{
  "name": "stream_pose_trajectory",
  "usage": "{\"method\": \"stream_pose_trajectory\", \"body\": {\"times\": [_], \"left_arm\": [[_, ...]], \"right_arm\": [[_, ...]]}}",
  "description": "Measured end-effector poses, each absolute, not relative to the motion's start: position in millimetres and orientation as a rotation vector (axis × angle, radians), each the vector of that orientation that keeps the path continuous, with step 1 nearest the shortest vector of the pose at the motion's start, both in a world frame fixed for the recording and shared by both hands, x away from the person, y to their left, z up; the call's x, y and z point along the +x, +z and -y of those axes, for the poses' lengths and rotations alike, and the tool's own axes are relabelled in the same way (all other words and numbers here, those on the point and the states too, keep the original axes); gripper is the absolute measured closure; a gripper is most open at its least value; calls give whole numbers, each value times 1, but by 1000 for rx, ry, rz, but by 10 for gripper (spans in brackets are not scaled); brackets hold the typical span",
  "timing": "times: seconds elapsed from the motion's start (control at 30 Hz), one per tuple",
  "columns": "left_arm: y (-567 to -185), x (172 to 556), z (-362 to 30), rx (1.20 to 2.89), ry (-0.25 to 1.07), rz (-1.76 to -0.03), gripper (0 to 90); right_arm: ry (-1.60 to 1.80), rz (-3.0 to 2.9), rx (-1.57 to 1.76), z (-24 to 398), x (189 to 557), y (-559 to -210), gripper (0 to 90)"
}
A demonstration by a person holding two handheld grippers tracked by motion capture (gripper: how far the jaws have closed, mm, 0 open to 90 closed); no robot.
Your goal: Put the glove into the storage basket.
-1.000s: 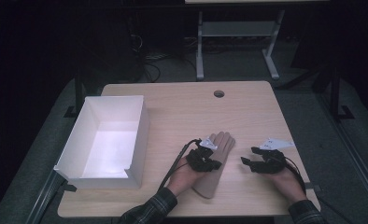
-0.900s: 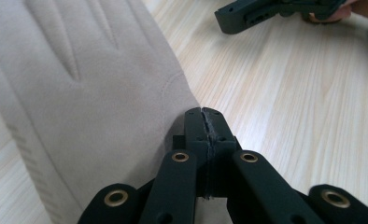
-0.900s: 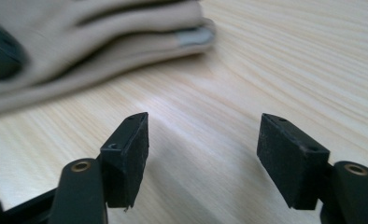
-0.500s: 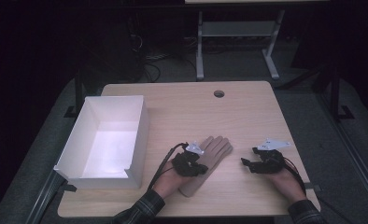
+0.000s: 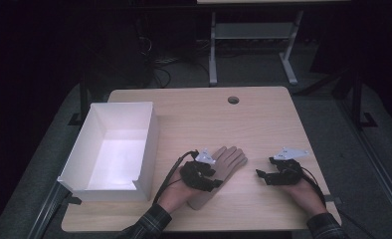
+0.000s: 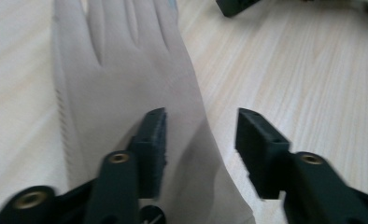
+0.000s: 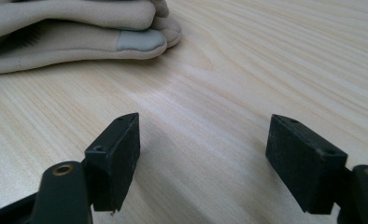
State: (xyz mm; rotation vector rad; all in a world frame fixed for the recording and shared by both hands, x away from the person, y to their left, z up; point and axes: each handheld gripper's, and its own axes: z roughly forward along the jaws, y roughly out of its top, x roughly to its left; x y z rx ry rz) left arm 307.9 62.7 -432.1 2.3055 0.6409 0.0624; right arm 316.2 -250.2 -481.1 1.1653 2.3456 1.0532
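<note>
Lying flat on the desk, the glove has its fingers pointing to the far side and its cuff toward the person, near the front edge and a little right of the white box. The left gripper hangs over the cuff part of the glove; its jaws have just been opening, and in the left gripper view they stand apart, one pad over the fabric and the other over bare wood, so the glove is released and not grasped. The right gripper rests on the desk to the right, apart from the glove, with its jaws wide and nothing between them; in the right gripper view the fingertips of the glove are seen well ahead of it. I judge that the work is to put the glove into the box, which looks empty. Several things could go wrong from here. If the left jaws close where they are now, they may catch only the top layer of the thin cloth, and it can slip out during lifting. A limp glove can also hang down and drag on the box wall, falling outside. Pressing down too hard may scrape the pads on the wood.
</note>
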Motion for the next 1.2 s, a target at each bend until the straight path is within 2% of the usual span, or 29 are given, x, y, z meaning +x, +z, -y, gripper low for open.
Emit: {"method": "stream_pose_trajectory", "body": {"times": [0.33, 0.43, 0.93, 1.03, 1.13, 1.2], "left_arm": [[-432, 327, -64, 2268, 183, -704, 208], [-436, 331, -62, 2274, 191, -710, 170], [-464, 328, -42, 2379, 204, -695, 148], [-465, 324, -38, 2399, 250, -677, 150], [-465, 324, -39, 2396, 247, -679, 172], [-463, 324, -40, 2400, 245, -678, 230]], "right_arm": [[1052, -2343, 1169, 249, 317, -481, 251], [1052, -2343, 1168, 249, 317, -481, 251], [1052, -2343, 1169, 249, 316, -481, 252], [1052, -2343, 1169, 249, 316, -481, 252], [1052, -2343, 1169, 249, 316, -481, 252], [1052, -2343, 1171, 249, 316, -481, 251]]}}
